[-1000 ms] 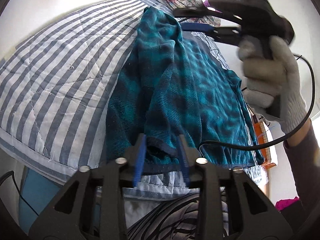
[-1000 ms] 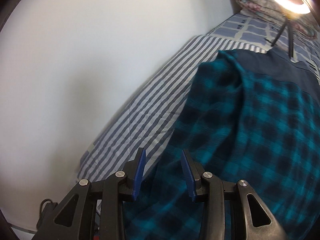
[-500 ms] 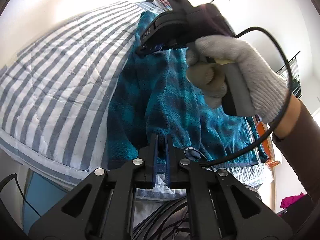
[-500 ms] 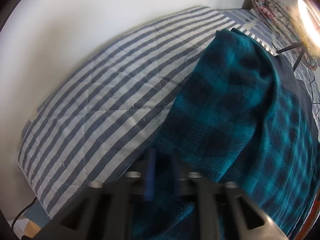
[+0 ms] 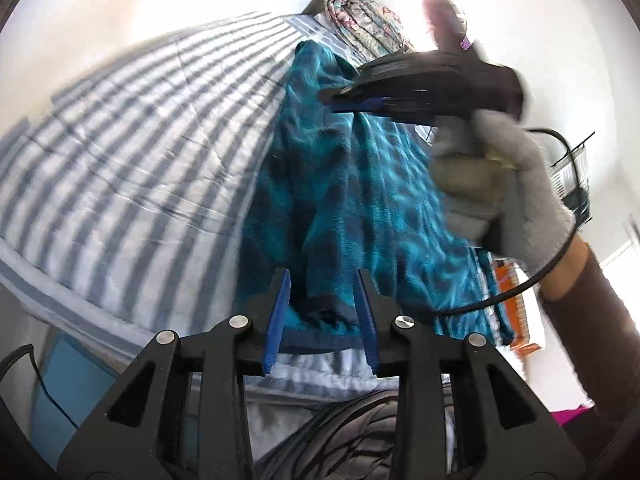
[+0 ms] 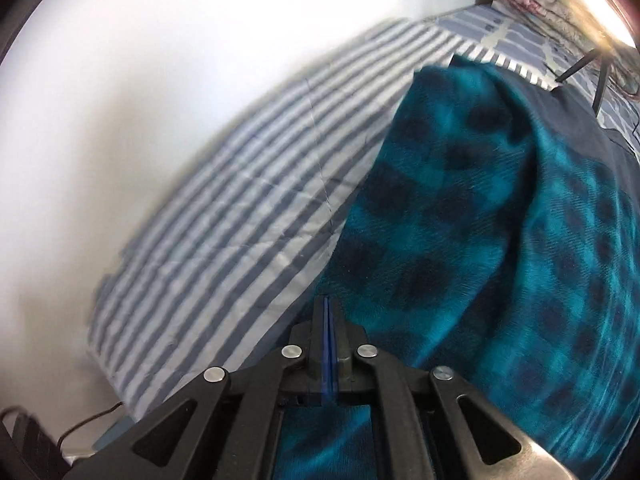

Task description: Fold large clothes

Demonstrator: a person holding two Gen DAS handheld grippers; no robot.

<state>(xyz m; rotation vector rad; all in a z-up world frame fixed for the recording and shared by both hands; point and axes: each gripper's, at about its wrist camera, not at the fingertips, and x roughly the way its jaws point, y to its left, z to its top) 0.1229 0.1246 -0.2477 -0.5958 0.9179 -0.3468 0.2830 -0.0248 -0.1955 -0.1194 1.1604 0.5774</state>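
On the striped bed (image 5: 132, 152), your left gripper (image 5: 322, 312) has just opened, its jaws straddling the teal plaid garment's (image 5: 360, 200) hem; your right gripper's (image 6: 328, 344) blades look pressed together.

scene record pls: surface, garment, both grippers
surface: striped quilt
garment: teal plaid, lying lengthwise on the quilt, rumpled ridge along it
left hand-held gripper: open, jaws have just been opening; dark hem between them, not pinched
right hand-held gripper: pads almost together, jaws have just been opening; at the garment's edge, grip unclear
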